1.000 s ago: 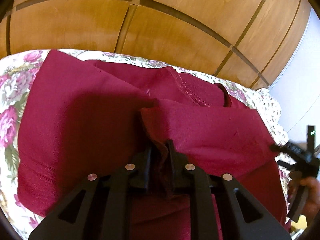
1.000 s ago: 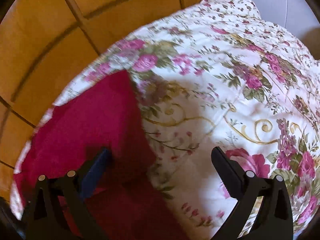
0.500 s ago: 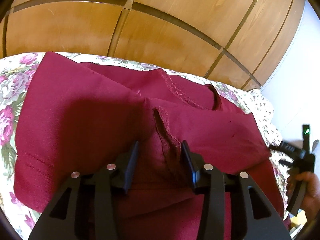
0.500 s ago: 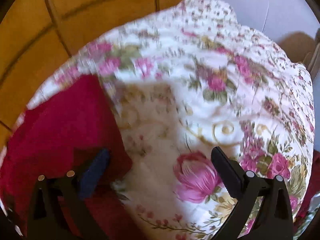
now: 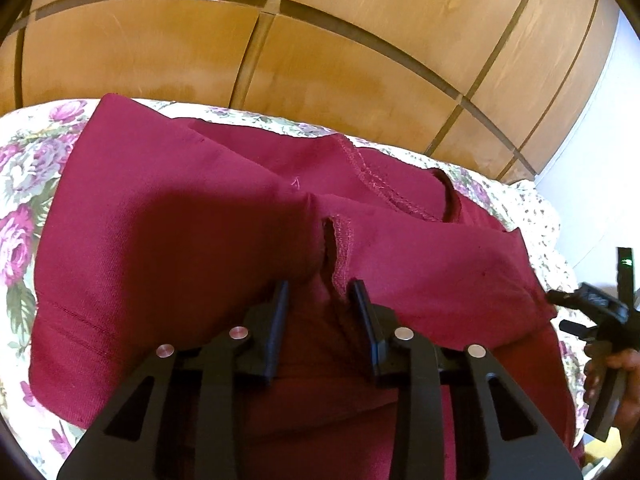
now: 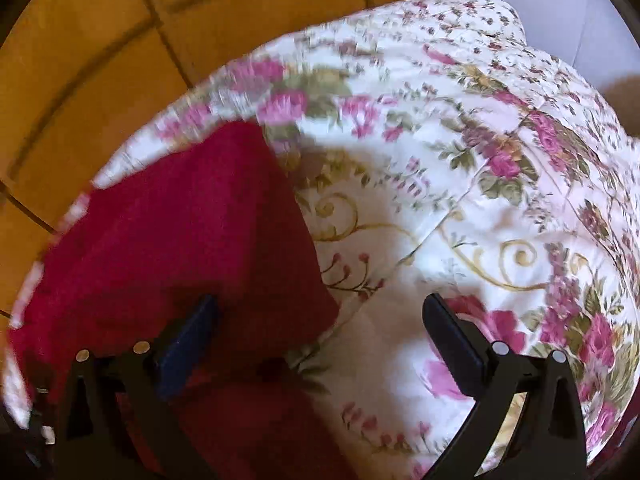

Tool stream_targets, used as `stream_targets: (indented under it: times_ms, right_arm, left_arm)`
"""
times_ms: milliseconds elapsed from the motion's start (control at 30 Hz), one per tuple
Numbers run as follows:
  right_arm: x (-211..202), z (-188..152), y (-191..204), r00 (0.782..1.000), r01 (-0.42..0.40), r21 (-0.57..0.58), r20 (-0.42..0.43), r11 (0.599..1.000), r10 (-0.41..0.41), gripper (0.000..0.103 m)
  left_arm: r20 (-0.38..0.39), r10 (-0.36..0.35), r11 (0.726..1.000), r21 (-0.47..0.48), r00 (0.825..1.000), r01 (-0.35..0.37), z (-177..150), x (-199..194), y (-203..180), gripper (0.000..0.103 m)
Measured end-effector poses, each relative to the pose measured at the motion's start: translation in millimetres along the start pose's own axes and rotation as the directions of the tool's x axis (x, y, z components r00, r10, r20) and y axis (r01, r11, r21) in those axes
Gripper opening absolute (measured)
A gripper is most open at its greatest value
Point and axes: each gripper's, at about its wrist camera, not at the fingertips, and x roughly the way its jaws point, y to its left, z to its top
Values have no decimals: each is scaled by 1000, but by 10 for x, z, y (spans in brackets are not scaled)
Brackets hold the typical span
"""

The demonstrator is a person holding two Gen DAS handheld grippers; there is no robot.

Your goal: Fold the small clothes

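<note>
A dark red garment (image 5: 180,240) lies partly folded on a floral quilt (image 5: 24,184), its stitched seam and neck opening towards the back. My left gripper (image 5: 319,292) sits low on it; the jaws are closing, a raised stitched ridge of fabric stands between them close to the right finger (image 5: 362,304), and the pads do not press on it. In the right wrist view my right gripper (image 6: 320,312) is wide open above the quilt (image 6: 460,160), its left finger (image 6: 192,332) over a corner of the garment (image 6: 180,232). It grips nothing.
A wooden panelled wall (image 5: 320,40) rises right behind the quilt's far edge. A white wall (image 5: 600,140) stands at the right. A hand (image 5: 624,376) holds the right gripper's body (image 5: 600,320) at the garment's right end. The quilt spreads out to the right of the garment.
My left gripper let go of the pinched fabric fold and opened, then narrowed a little. The fold sank back onto the garment. The right gripper stayed wide open while its view swung over the quilt.
</note>
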Motion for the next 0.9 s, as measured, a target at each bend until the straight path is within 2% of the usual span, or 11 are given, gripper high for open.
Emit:
stream_targets:
  times_ms: [100, 167, 200, 233, 267, 300, 367, 433, 533, 700, 900]
  right_arm:
    - [-223, -54, -59, 998, -65, -29, -9, 997, 65, 101]
    - [-361, -103, -91, 995, -105, -51, -7, 993, 104, 101]
    - [-445, -135, -96, 993, -121, -73, -12, 990, 121, 101]
    - [-523, -168, -94, 991, -134, -100, -19, 986, 133, 101]
    - [-589, -203, -88, 989, -150, -125, -30, 981, 147, 100]
    - [-642, -237, -95, 986, -166, -139, -41, 976, 161, 98]
    - [-714, -306, -135, 978, -204, -146, -71, 968, 195, 79]
    - [-747, -394, -220, 966, -246, -130, -108, 960, 233, 67]
    - [-790, -598, -303, 949, -290, -130, -169, 948, 267, 55]
    - [-813, -908, -375, 930, -311, -177, -258, 934, 261, 50]
    - [-860, -1084, -699, 916, -342, -143, -273, 929, 295, 48]
  left_arm:
    - [5, -19, 1000, -9, 1000, 19, -17, -89, 7, 37]
    - [11, -8, 1000, 15, 1000, 8, -91, -216, -48, 54]
    - [19, 3, 1000, 31, 1000, -3, -138, -285, -81, 58]
    - [29, 15, 999, 46, 999, -16, -211, -395, -120, 68]
    - [37, 11, 999, 50, 999, -13, -262, -470, -136, 70]
    - [47, 7, 999, 51, 999, -9, -322, -566, -144, 70]
    - [52, 2, 999, 39, 999, -4, -418, -723, -124, 70]
    - [22, -9, 1000, -1, 1000, 9, -530, -848, -39, 70]
    - [18, -40, 998, -49, 999, 41, -673, -1053, 90, 70]
    - [4, -35, 999, -11, 999, 35, -911, -1336, 147, 70]
    - [-54, -61, 995, -76, 997, 57, -1159, -1533, 418, 70]
